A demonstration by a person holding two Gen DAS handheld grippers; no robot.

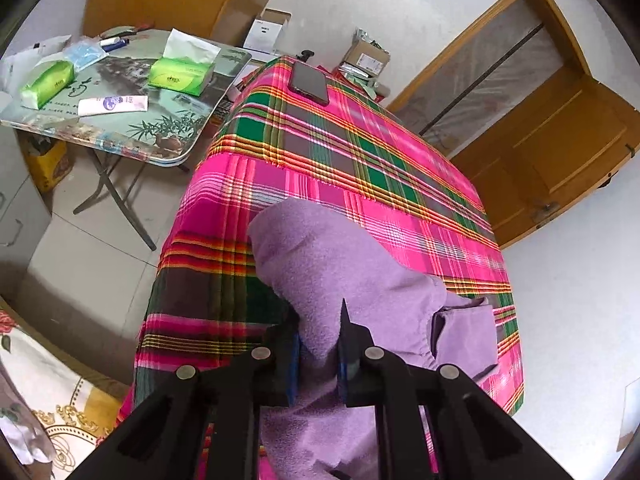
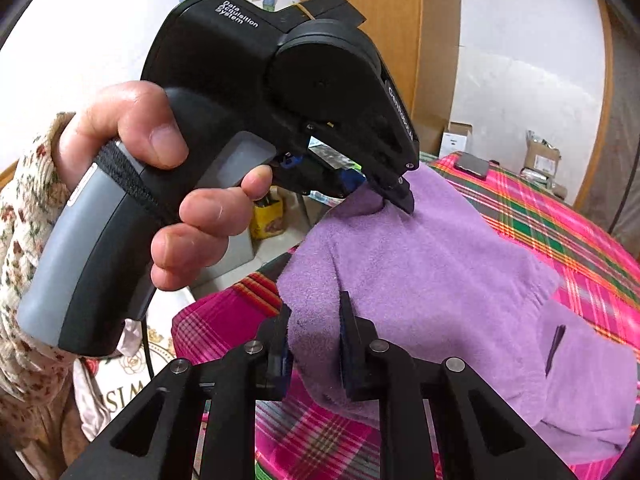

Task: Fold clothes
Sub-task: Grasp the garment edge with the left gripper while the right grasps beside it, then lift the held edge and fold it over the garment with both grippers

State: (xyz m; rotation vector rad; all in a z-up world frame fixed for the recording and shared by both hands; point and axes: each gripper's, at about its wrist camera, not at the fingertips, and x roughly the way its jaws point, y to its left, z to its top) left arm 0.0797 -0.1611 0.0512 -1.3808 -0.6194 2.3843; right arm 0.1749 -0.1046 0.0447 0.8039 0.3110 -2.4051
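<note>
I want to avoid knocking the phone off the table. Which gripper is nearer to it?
Left. The left gripper pinches the purple garment on the side toward the phone; the right gripper grips the garment's near edge, farther back.

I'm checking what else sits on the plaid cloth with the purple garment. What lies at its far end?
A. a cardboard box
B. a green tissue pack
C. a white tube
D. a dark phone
D: a dark phone lies flat at the far end of the plaid cloth, beyond the purple garment; the tissue packs and tube are on the side table.
</note>
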